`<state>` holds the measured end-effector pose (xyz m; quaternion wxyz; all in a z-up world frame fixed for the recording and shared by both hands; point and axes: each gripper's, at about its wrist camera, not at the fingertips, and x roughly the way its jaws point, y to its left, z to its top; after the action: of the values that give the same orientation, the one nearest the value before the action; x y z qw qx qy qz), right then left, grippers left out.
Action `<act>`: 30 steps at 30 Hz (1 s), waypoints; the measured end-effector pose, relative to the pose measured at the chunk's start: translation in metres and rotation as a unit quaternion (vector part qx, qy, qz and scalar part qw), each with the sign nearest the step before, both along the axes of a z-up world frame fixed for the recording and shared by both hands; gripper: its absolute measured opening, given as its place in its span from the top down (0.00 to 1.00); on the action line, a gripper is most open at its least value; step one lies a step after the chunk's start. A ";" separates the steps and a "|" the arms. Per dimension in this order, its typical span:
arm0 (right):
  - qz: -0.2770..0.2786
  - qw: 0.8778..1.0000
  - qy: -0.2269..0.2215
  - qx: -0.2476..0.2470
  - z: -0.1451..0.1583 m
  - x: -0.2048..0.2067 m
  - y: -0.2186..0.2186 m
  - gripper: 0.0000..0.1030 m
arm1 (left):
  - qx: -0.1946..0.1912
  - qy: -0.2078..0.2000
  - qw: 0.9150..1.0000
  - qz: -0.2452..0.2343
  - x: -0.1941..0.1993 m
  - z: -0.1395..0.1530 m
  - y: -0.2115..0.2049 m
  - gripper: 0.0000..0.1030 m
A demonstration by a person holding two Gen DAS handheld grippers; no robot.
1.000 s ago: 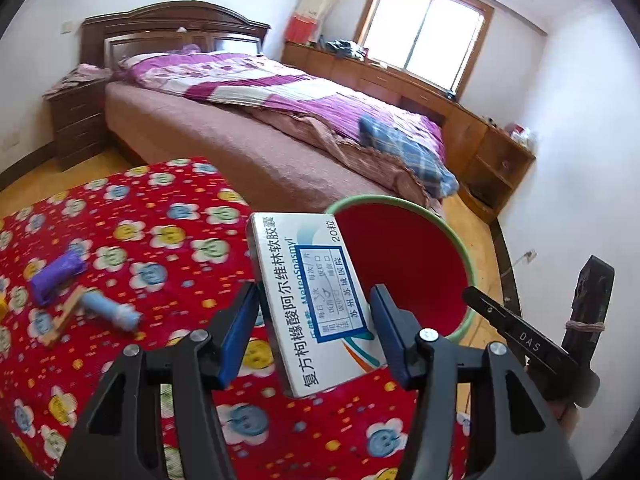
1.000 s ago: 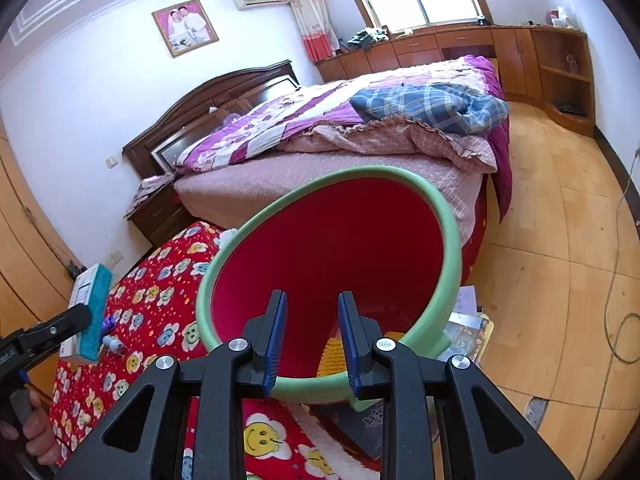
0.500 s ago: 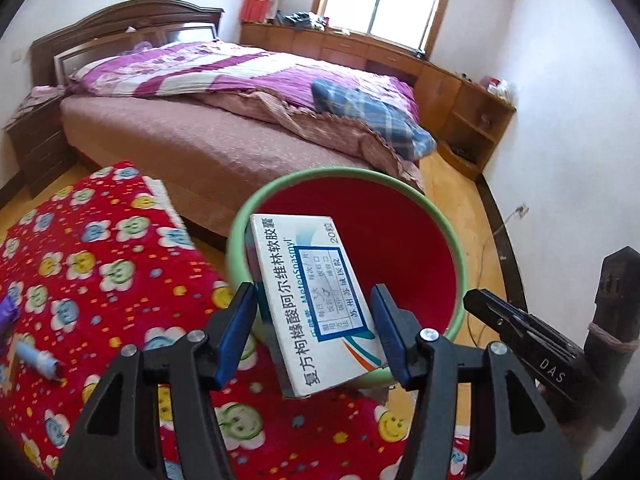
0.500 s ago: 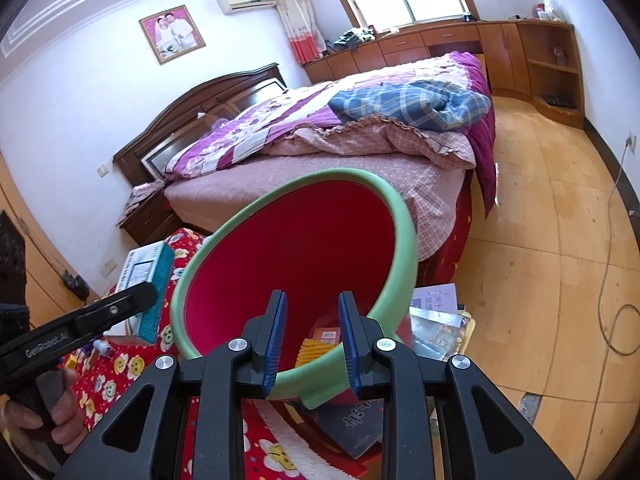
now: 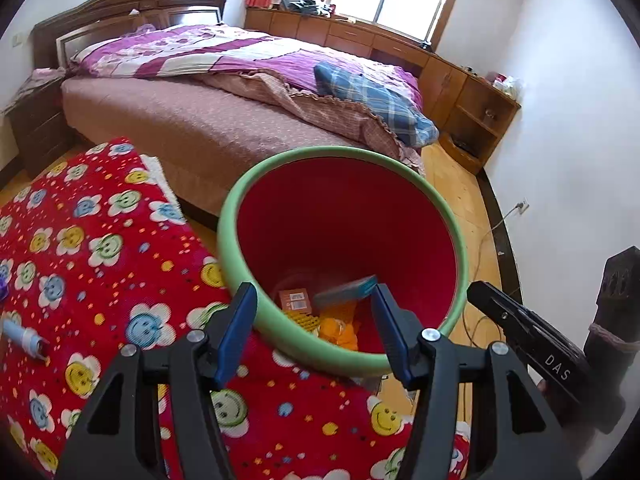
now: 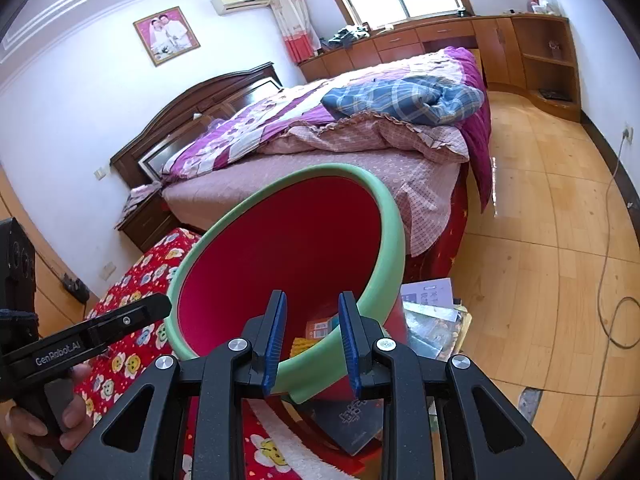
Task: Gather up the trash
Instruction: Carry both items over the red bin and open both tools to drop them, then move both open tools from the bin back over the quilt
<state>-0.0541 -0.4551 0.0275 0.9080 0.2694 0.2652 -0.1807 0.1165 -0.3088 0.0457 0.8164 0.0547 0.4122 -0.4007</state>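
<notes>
gone from the left gripper (image 5: pixel 312 326) is the box (image 5: pixel 346 291): half a second ago it stood clamped between the blue pads, and it has dropped into the bin (image 5: pixel 240 216). it lies low inside the bin against the red wall, tilted, its long axis running from lower left up to the right, with the teal end highest and nearest the right pad. beside it at the bin's bottom sit a small orange carton (image 5: pixel 295 300) and some yellow and orange scraps (image 5: pixel 336 328). the left gripper hangs just above the bin's near rim, aimed down into the mouth, its fingers (image 5: pixel 236 328) spread wide with nothing between them. the right gripper (image 6: pixel 311 344) reaches in from the bin's other side, level and pointing along the floor, and its fingers (image 6: pixel 274 340) pinch the green rim (image 6: pixel 320 364) from inside and outside; the bin leans over toward the red blanket (image 5: pixel 100 248). left of the bin on that blanket lies a blue tube (image 5: pixel 22 338). a hand (image 6: pixel 44 424) grips the left gripper's handle, seen from the right wrist at the bin's lower left. books (image 6: pixel 432 320) lie on the floor just behind the bin.
</notes>
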 end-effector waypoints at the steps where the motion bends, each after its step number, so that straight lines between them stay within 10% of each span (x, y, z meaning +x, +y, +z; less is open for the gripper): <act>1: 0.002 1.000 0.000 0.000 0.001 0.000 0.002 0.74 | 0.000 -0.001 1.000 0.004 -0.001 0.001 0.004 0.42; 30: 0.091 0.996 0.013 0.005 0.013 0.019 0.071 0.45 | 0.017 -0.032 0.988 0.148 0.011 0.019 0.152 0.33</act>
<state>-0.0348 -0.3839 0.0408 0.9158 0.2466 0.3012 -0.0994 0.1274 -0.1569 0.0643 0.8785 0.0196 0.3962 -0.2664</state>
